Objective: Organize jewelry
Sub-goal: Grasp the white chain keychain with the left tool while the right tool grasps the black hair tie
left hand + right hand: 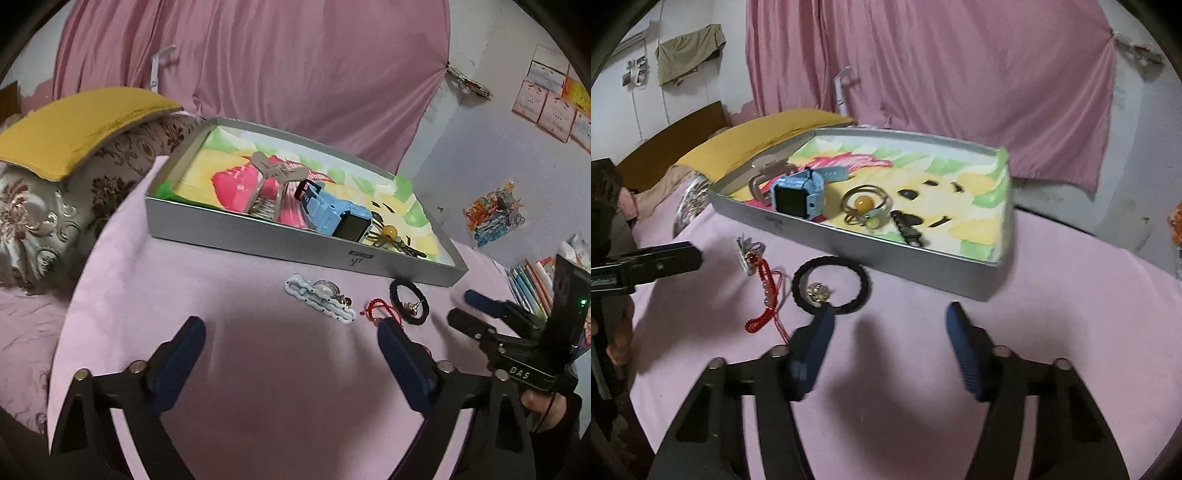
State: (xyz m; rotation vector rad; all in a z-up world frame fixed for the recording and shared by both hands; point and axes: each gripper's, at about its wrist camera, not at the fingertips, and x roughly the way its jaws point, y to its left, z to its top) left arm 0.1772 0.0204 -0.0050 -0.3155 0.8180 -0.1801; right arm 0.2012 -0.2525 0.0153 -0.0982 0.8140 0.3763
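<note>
With both grippers, left gripper (pixel 290 343) and right gripper (pixel 890 325), gaping and empty: one grey tray (pixel 923 264) far, holding one blue watch (pixel 798 194), one beige clip (pixel 275 173). Near tray on pink cloth (pixel 258 369): one black hair tie (pixel 831 291), one red cord (pixel 764 295), one white clip (pixel 319 302).
</note>
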